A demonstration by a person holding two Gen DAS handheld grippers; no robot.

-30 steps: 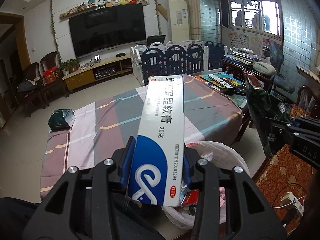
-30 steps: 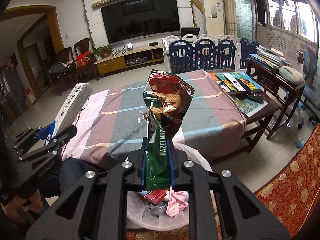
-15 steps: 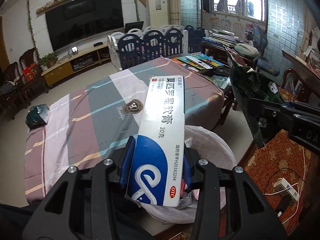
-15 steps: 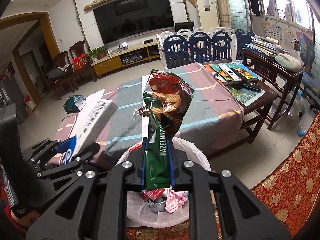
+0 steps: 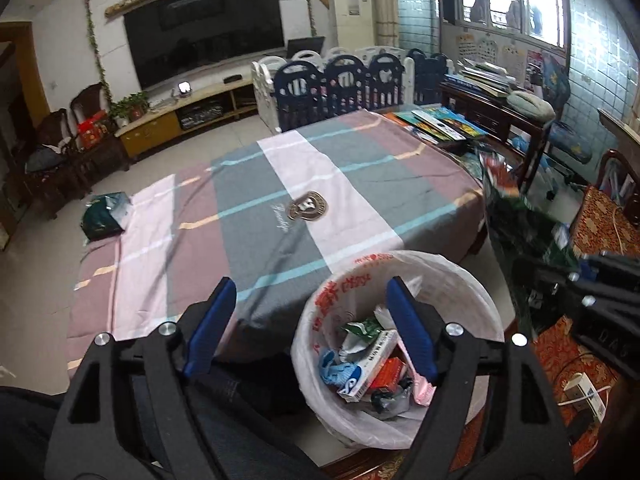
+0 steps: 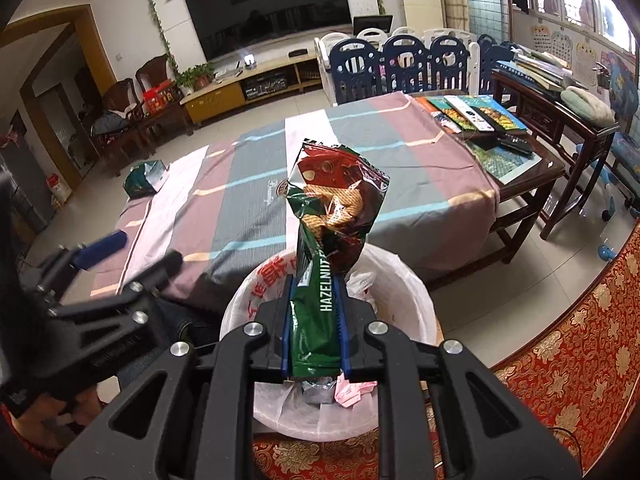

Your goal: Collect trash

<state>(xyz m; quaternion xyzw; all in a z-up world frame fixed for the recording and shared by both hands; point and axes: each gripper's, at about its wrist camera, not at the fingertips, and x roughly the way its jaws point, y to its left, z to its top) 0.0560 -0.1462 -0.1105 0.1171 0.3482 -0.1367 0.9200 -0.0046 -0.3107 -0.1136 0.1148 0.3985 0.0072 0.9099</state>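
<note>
My left gripper (image 5: pixel 310 292) is open and empty above the near edge of a white-lined trash bin (image 5: pixel 476 292). The white and blue medicine box (image 5: pixel 370 364) lies inside the bin among other wrappers. My right gripper (image 6: pixel 314 292) is shut on a green hazelnut wafer wrapper (image 6: pixel 334 216), held upright over the same bin (image 6: pixel 412 292). The right gripper and wrapper show at the right edge of the left wrist view (image 5: pixel 520 224). The left gripper shows at the left of the right wrist view (image 6: pixel 132 256).
A low table with a striped cloth (image 5: pixel 320 184) stands behind the bin. A green tissue pack (image 5: pixel 104 216) lies at its far left corner. Books and remotes (image 6: pixel 480 120) lie at its right end. A red patterned rug (image 6: pixel 580 340) is on the right.
My left gripper has opened and let go of the medicine box, which now lies in the bin. Both grippers have moved over the bin. The right still holds the wrapper.
</note>
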